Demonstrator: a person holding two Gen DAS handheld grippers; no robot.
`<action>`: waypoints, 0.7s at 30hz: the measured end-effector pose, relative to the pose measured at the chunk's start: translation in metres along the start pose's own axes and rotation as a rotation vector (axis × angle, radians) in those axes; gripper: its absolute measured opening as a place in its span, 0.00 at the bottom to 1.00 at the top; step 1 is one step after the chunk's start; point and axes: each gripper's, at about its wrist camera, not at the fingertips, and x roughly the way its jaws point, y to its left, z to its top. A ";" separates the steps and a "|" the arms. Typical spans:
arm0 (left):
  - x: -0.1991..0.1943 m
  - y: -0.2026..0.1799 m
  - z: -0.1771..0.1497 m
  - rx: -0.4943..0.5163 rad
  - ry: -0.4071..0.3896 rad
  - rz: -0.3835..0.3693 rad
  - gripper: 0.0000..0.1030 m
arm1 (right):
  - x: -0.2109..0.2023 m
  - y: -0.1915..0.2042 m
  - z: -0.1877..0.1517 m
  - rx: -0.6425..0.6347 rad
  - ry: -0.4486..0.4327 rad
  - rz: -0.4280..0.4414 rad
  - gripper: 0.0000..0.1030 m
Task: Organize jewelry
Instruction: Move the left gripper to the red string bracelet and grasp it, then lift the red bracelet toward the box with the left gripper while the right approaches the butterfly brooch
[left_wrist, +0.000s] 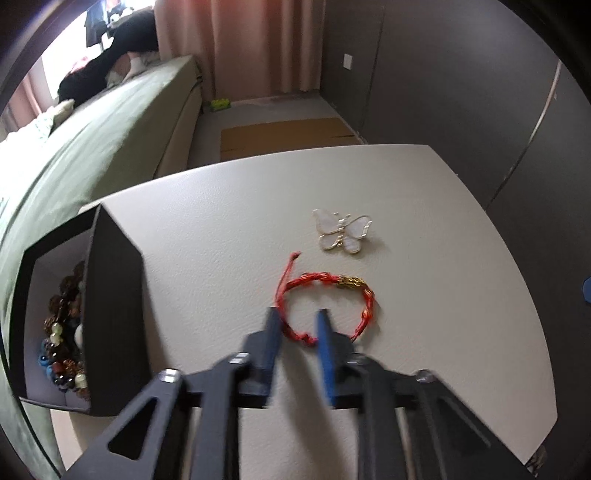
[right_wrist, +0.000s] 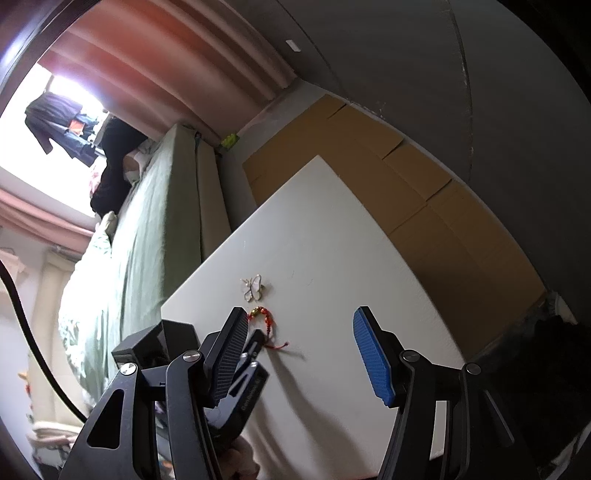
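A red braided bracelet (left_wrist: 364, 308) with a gold charm lies on the white table (left_wrist: 424, 221), and a white and gold butterfly clip (left_wrist: 341, 230) lies just beyond it. My left gripper (left_wrist: 298, 315) is down at the bracelet's near side. Its blurred fingers stand a narrow gap apart, with the knotted red cord lying in that gap; I see no pad pressing on it. In the right wrist view my right gripper (right_wrist: 301, 314) hangs open over bare table with nothing between its fingers, to the right of the bracelet (right_wrist: 264, 317) and the butterfly clip (right_wrist: 253, 288).
A black open box (left_wrist: 110, 306) at the table's left edge holds several beaded bracelets (left_wrist: 64, 332). A green bed (left_wrist: 92, 147) runs along the left side. Flattened cardboard (right_wrist: 406, 177) lies on the floor beyond the table, by a grey wall.
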 end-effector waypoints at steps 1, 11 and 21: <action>-0.001 0.004 0.000 -0.010 0.006 -0.014 0.04 | 0.000 0.000 0.000 -0.002 -0.001 -0.003 0.58; -0.035 0.039 -0.004 -0.137 -0.016 -0.193 0.00 | 0.000 -0.003 -0.003 0.000 0.001 -0.025 0.58; -0.076 0.076 0.005 -0.245 -0.130 -0.272 0.00 | 0.021 0.012 -0.009 -0.056 0.031 -0.013 0.58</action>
